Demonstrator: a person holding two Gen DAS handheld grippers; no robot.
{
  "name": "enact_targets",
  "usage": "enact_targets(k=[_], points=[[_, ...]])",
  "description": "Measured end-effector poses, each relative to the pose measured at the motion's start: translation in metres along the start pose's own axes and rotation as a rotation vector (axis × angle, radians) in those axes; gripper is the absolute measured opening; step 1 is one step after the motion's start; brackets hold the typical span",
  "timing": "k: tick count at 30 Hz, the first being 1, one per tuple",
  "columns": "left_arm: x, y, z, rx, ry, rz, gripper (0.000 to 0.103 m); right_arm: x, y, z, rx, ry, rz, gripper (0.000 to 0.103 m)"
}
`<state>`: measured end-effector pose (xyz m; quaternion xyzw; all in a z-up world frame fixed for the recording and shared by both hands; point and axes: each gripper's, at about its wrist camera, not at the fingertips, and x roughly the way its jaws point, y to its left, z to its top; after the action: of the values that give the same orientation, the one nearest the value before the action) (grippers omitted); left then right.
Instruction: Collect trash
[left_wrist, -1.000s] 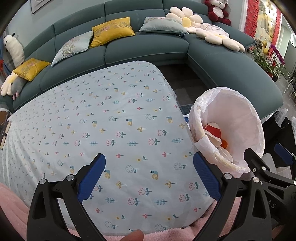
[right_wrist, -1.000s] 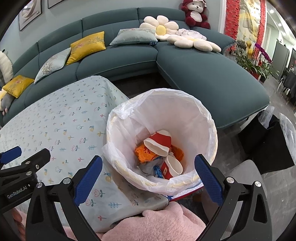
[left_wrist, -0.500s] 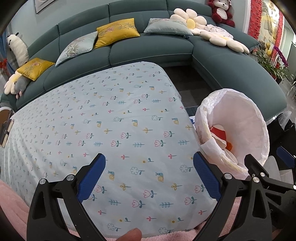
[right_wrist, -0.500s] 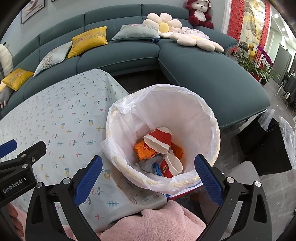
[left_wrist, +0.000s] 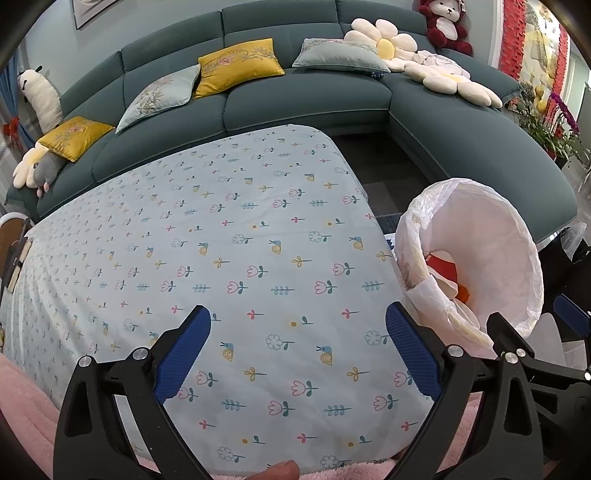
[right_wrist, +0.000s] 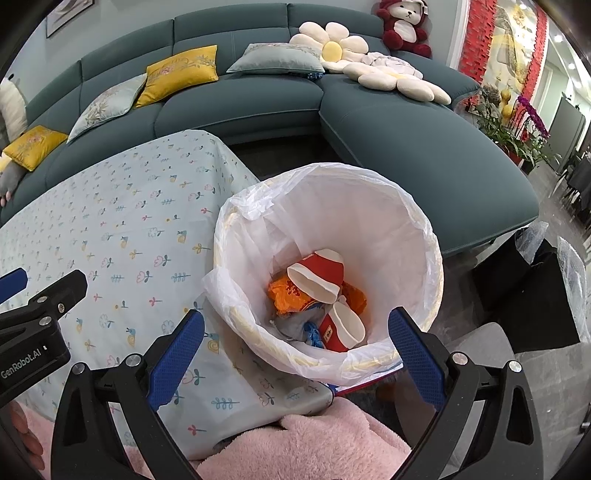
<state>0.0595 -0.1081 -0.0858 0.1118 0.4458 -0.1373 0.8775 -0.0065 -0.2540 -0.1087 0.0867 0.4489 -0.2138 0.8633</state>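
White plastic is lining the trash bin (right_wrist: 328, 273), which is standing just beside the table's right edge, at about 3 o'clock in the left wrist view (left_wrist: 476, 266) and near the centre of the right wrist view. Inside it, two red paper cups (right_wrist: 317, 273) are lying on their sides with white interiors showing, one at 12 o'clock of the pile and the other (right_wrist: 341, 326) at 5 o'clock. An orange wrapper (right_wrist: 286, 295) is lying under the upper cup, and grey and blue scraps (right_wrist: 301, 326) are sitting at 7 o'clock; what they are cannot be told.

The right gripper (right_wrist: 295, 341) is hovering above the bin's near rim with its blue-padded fingers spread wide and nothing between them. The left gripper (left_wrist: 297, 352) is hovering over the table, likewise wide apart and holding nothing; its black body is also showing at 9 o'clock in the right wrist view (right_wrist: 33, 332).

The floral tablecloth (left_wrist: 221, 258) is covering the table. A teal sectional sofa (left_wrist: 303, 99) is curving around it from 10 o'clock to 3 o'clock, carrying yellow cushions (left_wrist: 236, 66), grey-green cushions (left_wrist: 340, 55), flower-shaped pillows (left_wrist: 386, 46) and a red teddy bear (left_wrist: 445, 22) at 1 o'clock. Pink fleece (right_wrist: 306, 443) is filling the 6 o'clock edge.
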Motion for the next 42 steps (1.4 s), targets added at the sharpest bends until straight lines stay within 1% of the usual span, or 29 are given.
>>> enact_targets(k=[7,22,35,42], points=[[-0.0019,-0.0041,-0.0002,0.011,-0.004,-0.011,0.091,0.0012,-0.0001,-0.0007,-0.001,0.003,-0.001,0.096],[-0.0021,-0.0054,-0.0017,0.008,-0.001,0.005,0.091,0.0011,-0.0013,-0.001,0.004,0.001,-0.004,0.096],[-0.0045,-0.0088,-0.0026,0.022,0.002,0.001,0.091,-0.0033,-0.0079,-0.0015,0.027,-0.015,-0.011,0.096],[-0.0023,-0.0076,-0.0026,0.01,0.014,-0.004,0.091,-0.0041,-0.0084,-0.0015,0.027,-0.017,-0.012,0.096]])
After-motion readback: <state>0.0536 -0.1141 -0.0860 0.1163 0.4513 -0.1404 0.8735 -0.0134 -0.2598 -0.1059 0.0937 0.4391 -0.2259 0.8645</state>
